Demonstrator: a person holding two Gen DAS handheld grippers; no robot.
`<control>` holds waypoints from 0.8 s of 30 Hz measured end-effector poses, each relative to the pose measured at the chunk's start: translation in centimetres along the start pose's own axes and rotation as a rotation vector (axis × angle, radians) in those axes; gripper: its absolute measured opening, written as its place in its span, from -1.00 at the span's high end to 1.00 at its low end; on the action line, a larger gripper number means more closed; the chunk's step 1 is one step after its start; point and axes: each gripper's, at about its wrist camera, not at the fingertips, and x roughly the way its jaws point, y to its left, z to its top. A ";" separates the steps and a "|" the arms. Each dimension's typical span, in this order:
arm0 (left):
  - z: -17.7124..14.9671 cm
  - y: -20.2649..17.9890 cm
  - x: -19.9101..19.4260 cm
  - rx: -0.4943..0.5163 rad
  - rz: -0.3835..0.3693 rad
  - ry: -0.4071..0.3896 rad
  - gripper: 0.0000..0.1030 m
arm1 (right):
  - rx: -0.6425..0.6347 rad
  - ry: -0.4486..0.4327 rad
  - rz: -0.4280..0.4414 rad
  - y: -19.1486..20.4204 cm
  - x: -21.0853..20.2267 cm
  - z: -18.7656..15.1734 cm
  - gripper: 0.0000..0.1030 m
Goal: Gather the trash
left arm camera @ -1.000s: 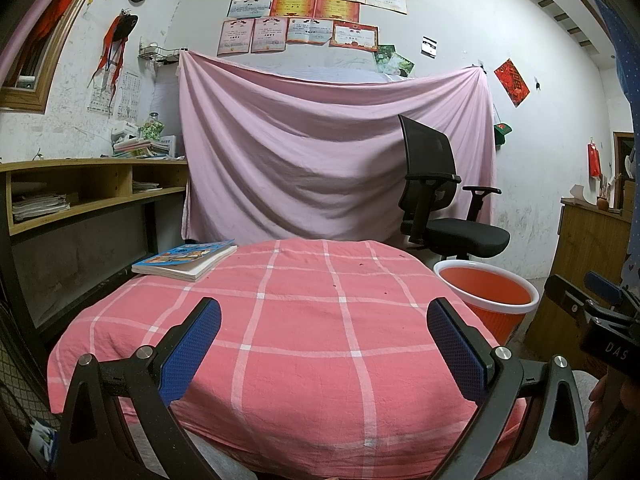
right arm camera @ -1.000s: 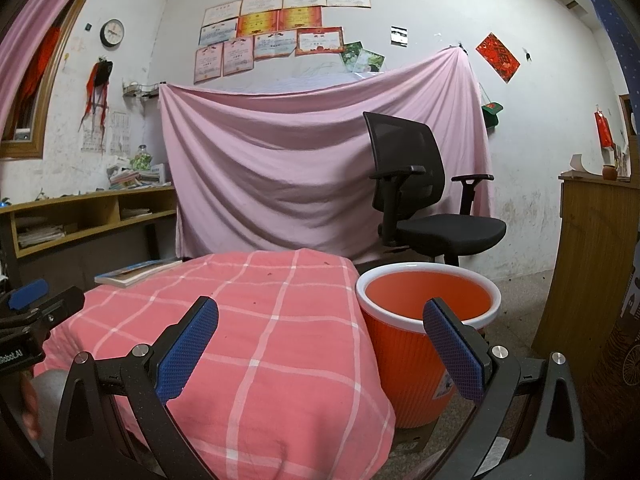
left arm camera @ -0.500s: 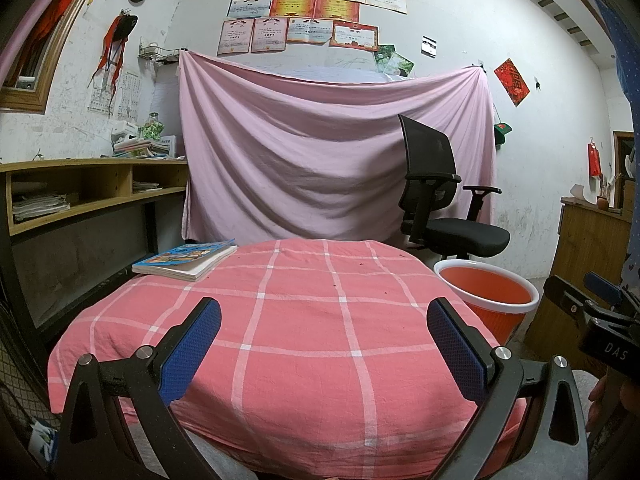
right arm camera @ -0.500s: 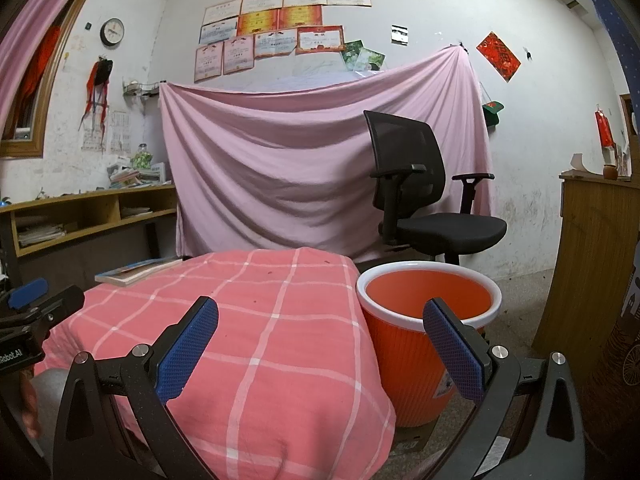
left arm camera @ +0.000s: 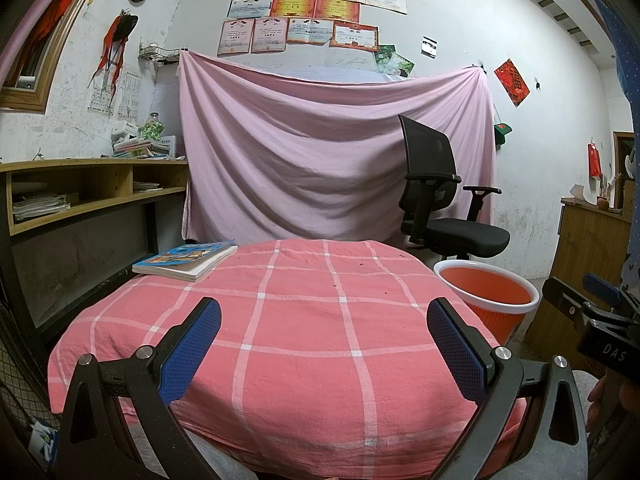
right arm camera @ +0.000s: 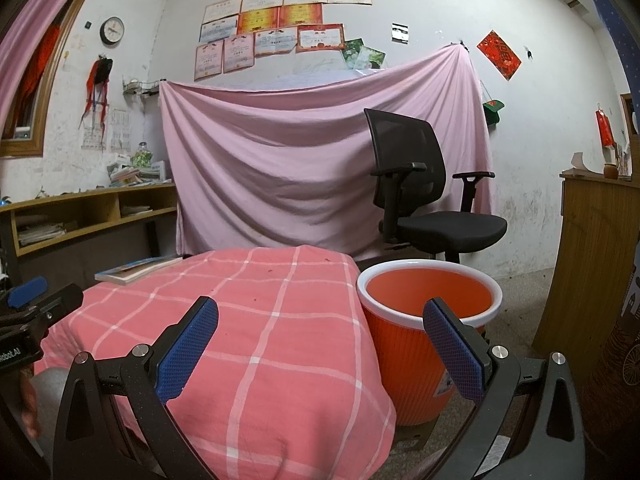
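Note:
An orange bin with a white rim (right arm camera: pixel 430 320) stands on the floor right of the round table with the pink checked cloth (left arm camera: pixel 300 320); it also shows in the left wrist view (left arm camera: pixel 486 294). Small dark crumbs (left arm camera: pixel 362 265) dot the cloth. My left gripper (left arm camera: pixel 324 344) is open and empty over the table's near edge. My right gripper (right arm camera: pixel 320 344) is open and empty, between the table edge and the bin. I see no larger trash on the table.
A book (left arm camera: pixel 186 260) lies at the table's far left. A black office chair (left arm camera: pixel 440 208) stands behind the bin. A wooden shelf desk (left arm camera: pixel 80 192) runs along the left, a wooden cabinet (right arm camera: pixel 592 256) on the right. A pink sheet (left arm camera: pixel 328 160) hangs behind.

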 end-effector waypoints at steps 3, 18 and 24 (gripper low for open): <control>0.0 0.0 0.0 0.000 0.000 0.000 -0.96 | 0.000 0.001 0.000 0.0 0.0 0.0 -1.00; -0.1 0.0 0.0 0.000 0.000 -0.001 -0.96 | -0.001 0.003 0.001 0.1 0.0 0.0 -1.00; -0.1 0.0 0.0 0.000 0.000 -0.002 -0.96 | 0.000 0.003 0.001 0.1 0.1 0.1 -1.00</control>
